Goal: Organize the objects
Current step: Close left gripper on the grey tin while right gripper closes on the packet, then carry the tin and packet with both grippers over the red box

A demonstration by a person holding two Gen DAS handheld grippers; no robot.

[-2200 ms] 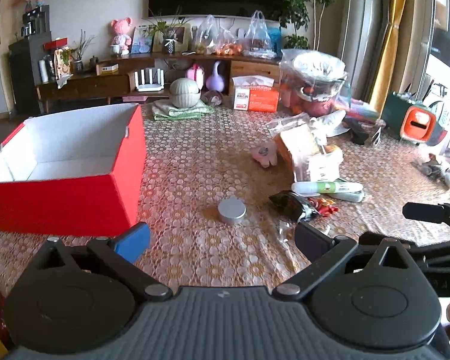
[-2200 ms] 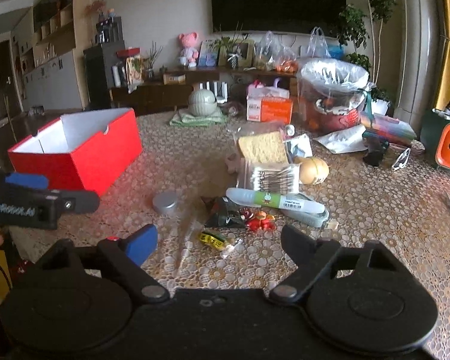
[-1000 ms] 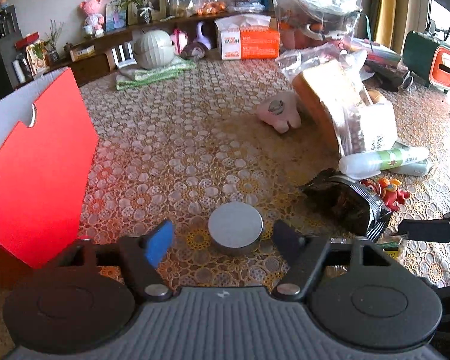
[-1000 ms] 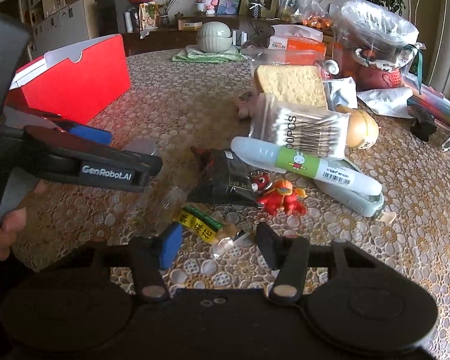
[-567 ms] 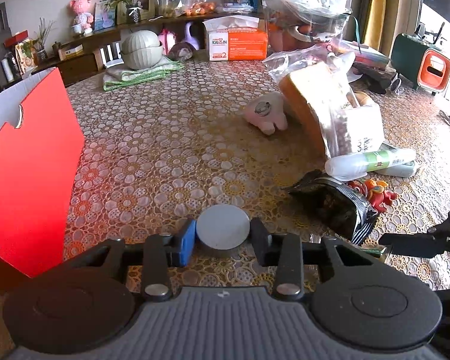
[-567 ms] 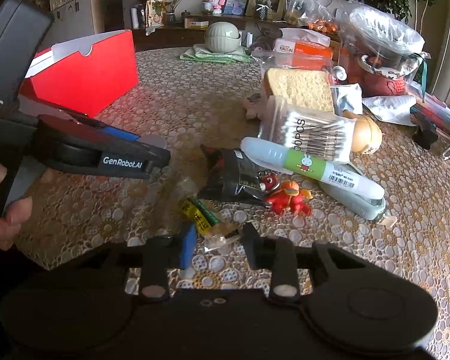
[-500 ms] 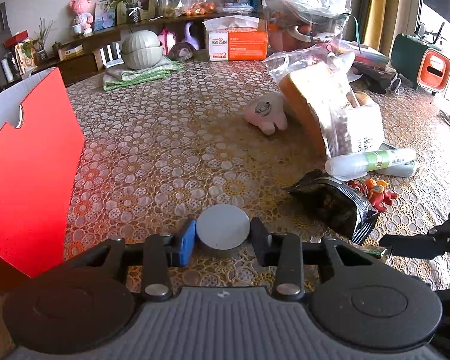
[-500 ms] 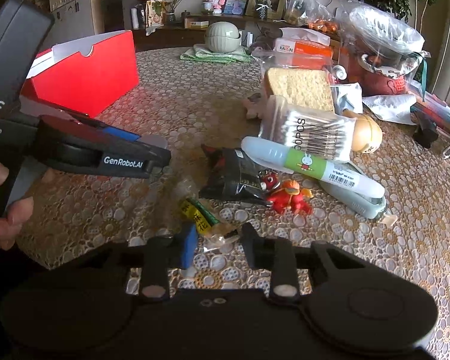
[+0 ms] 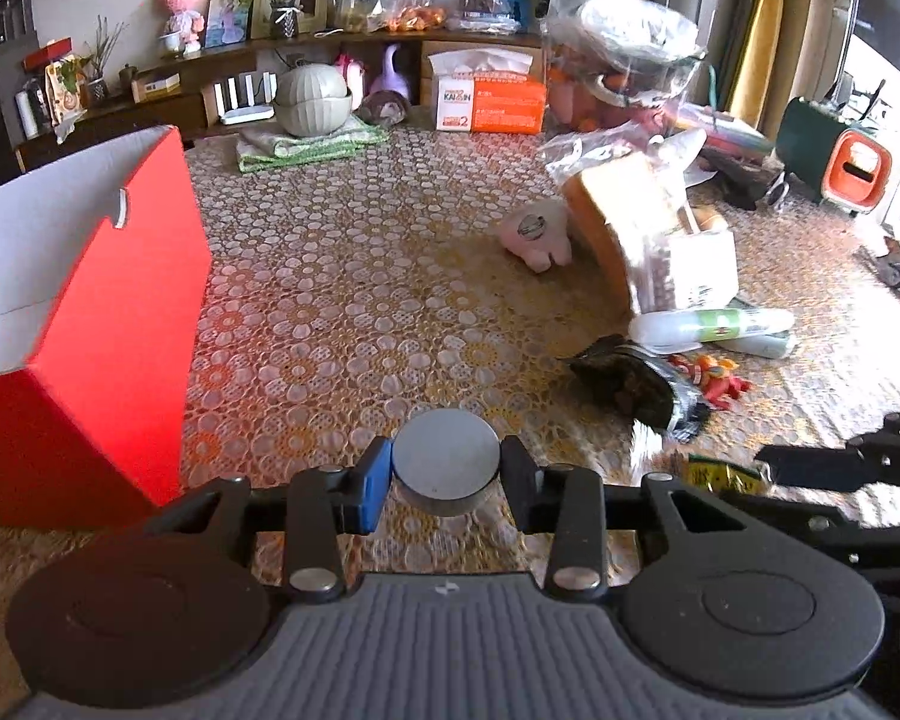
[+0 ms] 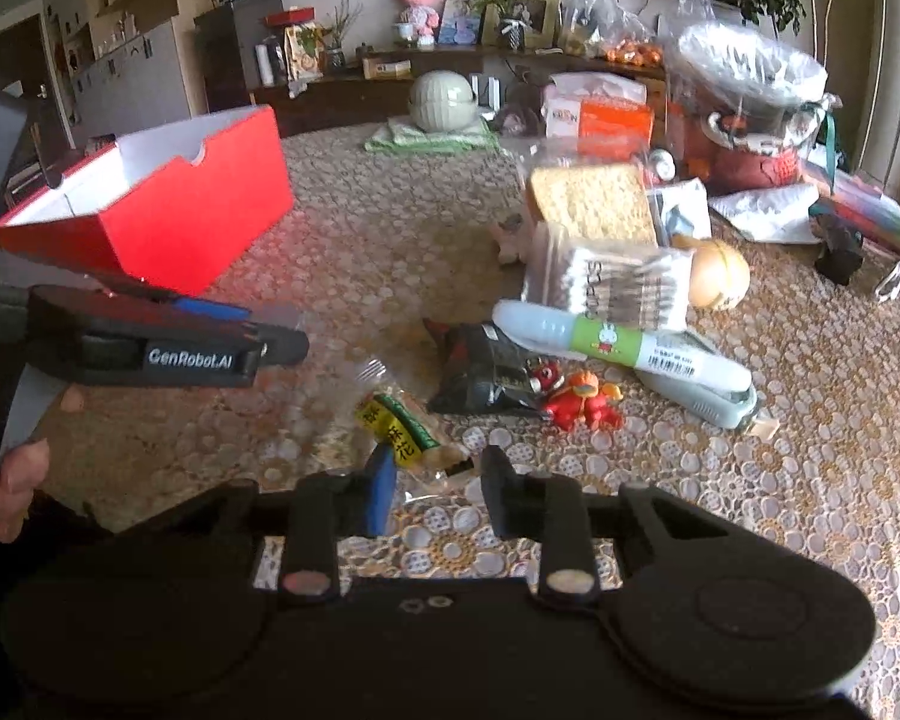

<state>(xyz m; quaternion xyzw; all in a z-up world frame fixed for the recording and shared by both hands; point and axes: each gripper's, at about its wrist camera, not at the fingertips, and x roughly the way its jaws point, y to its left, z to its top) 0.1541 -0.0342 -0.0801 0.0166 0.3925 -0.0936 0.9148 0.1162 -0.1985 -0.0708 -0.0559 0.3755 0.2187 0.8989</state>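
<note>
a living room is seen, with a large table (image 9: 342,276) covered by a lace-patterned cloth and crowded with small things; a shelf with a pink toy and plastic bags stands behind.

the left gripper (image 9: 444,477) is closed on the round grey tin (image 9: 446,461), which is held by its sides and appears raised just above the cloth. the open red box (image 9: 108,324) stands just beside it on the left, with its inside empty as far as is shown. the right gripper (image 10: 438,492) is closed on the clear end of a snack packet (image 10: 405,429) with a yellow-green label, low over the table.

for a good placing, the tin should be kept level and carried over the red wall before it is lowered, so that the rim is not struck; the grip on smooth round sides may slip if it is tilted. the packet is held only by thin film, so it should be moved slowly.

"genrobot.ai" is read on the left gripper in the right view. part of "kaixin" or similar, and a "2", is seen on the orange tissue box (image 9: 489,102). chinese characters are printed on the packet. a rabbit and a barcode are on the white tube (image 10: 618,345).
</note>
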